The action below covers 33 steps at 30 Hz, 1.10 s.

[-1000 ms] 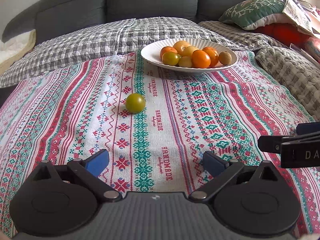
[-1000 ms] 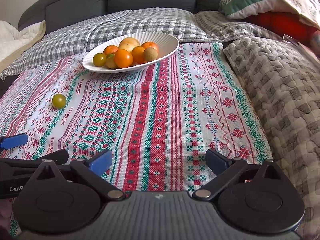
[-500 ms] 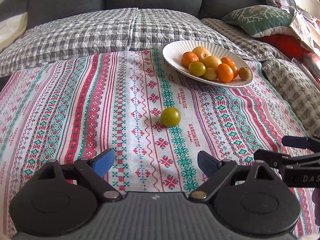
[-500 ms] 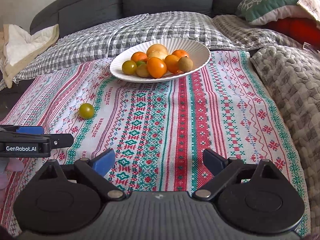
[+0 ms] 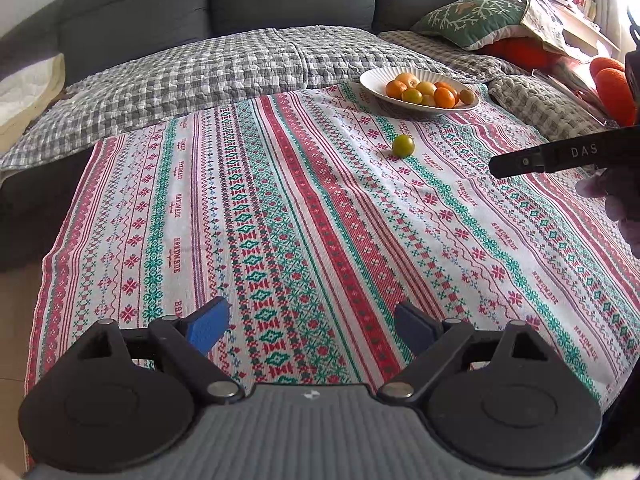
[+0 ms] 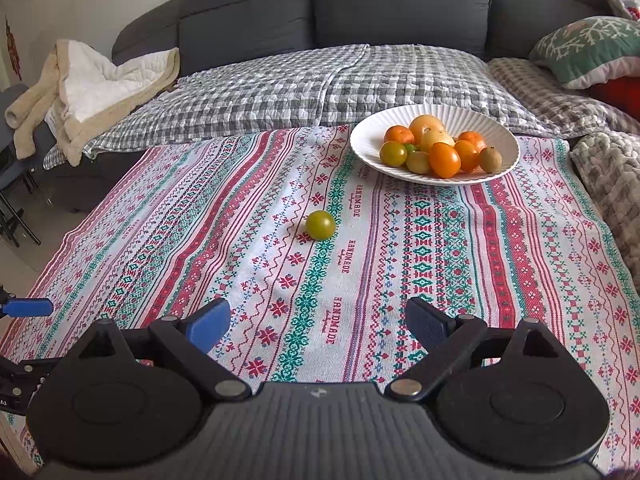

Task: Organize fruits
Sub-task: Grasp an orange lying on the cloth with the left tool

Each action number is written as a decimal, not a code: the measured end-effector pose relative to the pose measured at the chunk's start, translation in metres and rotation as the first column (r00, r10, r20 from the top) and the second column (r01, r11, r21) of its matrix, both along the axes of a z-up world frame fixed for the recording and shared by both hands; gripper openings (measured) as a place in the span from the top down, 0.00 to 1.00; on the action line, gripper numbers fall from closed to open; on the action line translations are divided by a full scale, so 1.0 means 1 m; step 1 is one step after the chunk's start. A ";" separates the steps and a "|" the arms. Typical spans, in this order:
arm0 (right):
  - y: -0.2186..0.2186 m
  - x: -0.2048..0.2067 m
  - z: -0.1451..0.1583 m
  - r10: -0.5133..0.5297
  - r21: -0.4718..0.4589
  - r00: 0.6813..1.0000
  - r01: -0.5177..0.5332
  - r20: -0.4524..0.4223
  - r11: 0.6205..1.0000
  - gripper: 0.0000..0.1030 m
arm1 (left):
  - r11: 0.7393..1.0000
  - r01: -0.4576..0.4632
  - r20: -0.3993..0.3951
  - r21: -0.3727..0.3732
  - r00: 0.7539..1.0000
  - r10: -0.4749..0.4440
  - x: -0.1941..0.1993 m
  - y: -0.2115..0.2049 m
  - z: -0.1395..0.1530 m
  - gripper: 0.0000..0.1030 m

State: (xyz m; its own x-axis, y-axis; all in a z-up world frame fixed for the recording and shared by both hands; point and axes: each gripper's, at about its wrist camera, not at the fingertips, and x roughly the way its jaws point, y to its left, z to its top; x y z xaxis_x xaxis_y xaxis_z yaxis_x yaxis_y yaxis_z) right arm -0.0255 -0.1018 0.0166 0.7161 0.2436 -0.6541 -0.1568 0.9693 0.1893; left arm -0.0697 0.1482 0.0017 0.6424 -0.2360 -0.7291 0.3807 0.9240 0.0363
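Plainly, risks first: the one loose fruit is round and sits on soft cloth.
Loose fruit: a green tomato (image 6: 320,224) lies alone on the patterned tablecloth (image 6: 420,280), near the white fluted plate (image 6: 372,136) but clear of its rim.
Roll risk: a nudge from one pad before the other lands would likely send the green tomato rolling, possibly off the cloth's edge.
Squeeze risk: its skin looks thin, so a hard pinch could split it.
Cloth risk: the tablecloth lies over bedding, so a dragging finger could ruck it and tip the plate's pile.
Pile risk: the fruit is heaped, so one more dropped on top may knock another over the low rim.
Plate contents: two tangerines, a pale yellow citrus, orange and green tomatoes, and a brown kiwi-like fruit (image 6: 490,159) at the right edge.
Left gripper (image 5: 308,320): fingers spread wide, nothing between them, well short of the green tomato.
Right gripper (image 6: 318,320): fingers likewise wide apart and empty, pointed roughly toward the green tomato.
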 end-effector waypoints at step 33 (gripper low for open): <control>0.055 -0.057 -0.005 0.169 -0.135 0.985 -0.163 0.037 0.977 0.09 | 1.000 0.000 -0.026 -0.008 1.000 0.000 -0.072 0.026 -0.041 0.79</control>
State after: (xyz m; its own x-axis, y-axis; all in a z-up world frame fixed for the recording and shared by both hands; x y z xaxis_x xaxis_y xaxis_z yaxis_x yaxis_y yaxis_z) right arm -0.0821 -0.0466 0.0118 0.7042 0.2763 -0.6540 -0.3236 0.9448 0.0507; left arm -0.1418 0.1744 -0.0391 0.6233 -0.2420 -0.7436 0.3817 0.9241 0.0192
